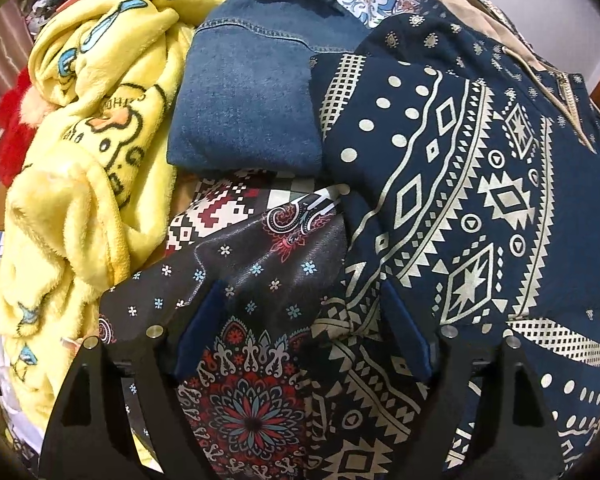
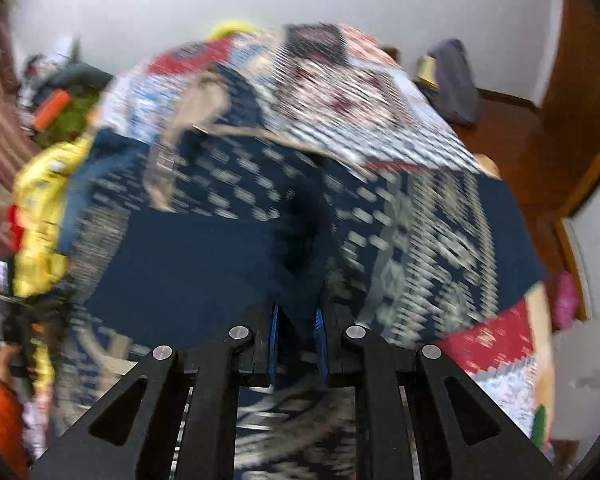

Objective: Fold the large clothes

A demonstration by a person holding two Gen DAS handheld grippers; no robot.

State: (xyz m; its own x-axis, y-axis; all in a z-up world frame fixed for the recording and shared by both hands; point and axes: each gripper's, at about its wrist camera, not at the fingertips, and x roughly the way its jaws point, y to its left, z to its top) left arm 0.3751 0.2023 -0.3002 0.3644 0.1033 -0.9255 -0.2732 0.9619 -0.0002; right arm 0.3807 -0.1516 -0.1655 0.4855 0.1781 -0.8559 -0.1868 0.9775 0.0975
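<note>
A large navy garment with a cream geometric print (image 1: 472, 184) lies spread on the bed; it also shows, blurred, in the right wrist view (image 2: 228, 264). My left gripper (image 1: 300, 292) is open, its blue fingers (image 1: 404, 332) resting low over the navy garment's left edge and a dark floral cloth (image 1: 256, 280). My right gripper (image 2: 296, 320) is shut on a fold of the navy garment, which bunches up between its fingers.
A folded denim garment (image 1: 244, 96) lies behind the floral cloth. A yellow fleece blanket (image 1: 84, 152) is heaped at the left. A patterned bedspread (image 2: 364, 92) covers the bed. A wooden floor and a door frame (image 2: 572, 128) are at the right.
</note>
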